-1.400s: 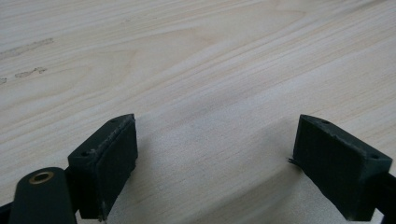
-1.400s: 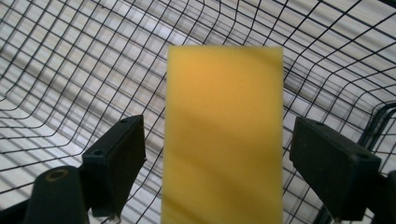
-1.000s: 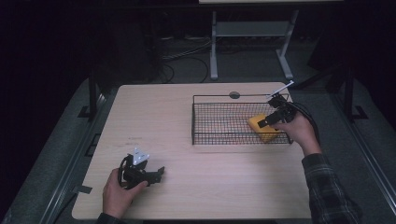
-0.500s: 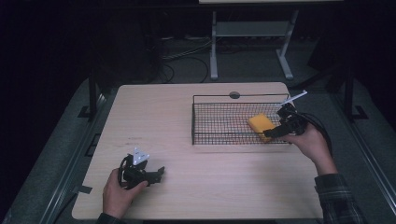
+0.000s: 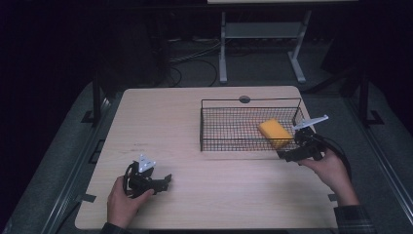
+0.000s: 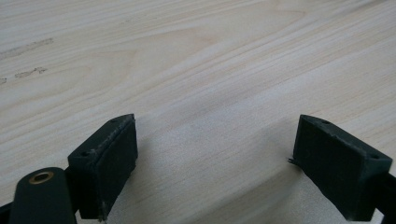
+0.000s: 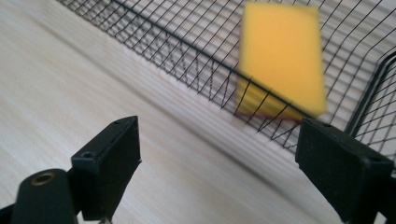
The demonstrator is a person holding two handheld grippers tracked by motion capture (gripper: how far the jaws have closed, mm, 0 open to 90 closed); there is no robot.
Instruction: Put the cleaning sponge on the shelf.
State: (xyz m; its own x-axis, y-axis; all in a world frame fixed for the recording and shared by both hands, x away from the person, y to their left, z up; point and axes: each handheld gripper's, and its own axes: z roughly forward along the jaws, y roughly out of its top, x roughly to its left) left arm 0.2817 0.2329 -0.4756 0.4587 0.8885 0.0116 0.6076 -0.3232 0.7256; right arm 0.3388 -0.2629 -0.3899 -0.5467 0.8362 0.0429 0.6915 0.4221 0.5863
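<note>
A yellow sponge (image 5: 274, 131) lies inside the black wire basket (image 5: 229, 145) at its right end; in the right gripper view the yellow sponge (image 7: 281, 60) shows behind the basket's near wall (image 7: 187, 60). My right gripper (image 5: 288, 156) sits just outside the basket's front right corner, held low over the table. Its jaws stand open and have just been opening, with nothing between them (image 7: 217, 168). My left gripper (image 5: 163, 181) rests near the table's front left, open over bare wood (image 6: 215, 163).
The light wooden table (image 5: 165, 122) has a dark round grommet (image 5: 244, 99) behind the basket. A metal stand (image 5: 258, 44) and cables lie on the dark floor beyond the table.
My right gripper has drawn back out of the basket toward the table's front, leaving the sponge lying inside. The left gripper has stayed where it was.
</note>
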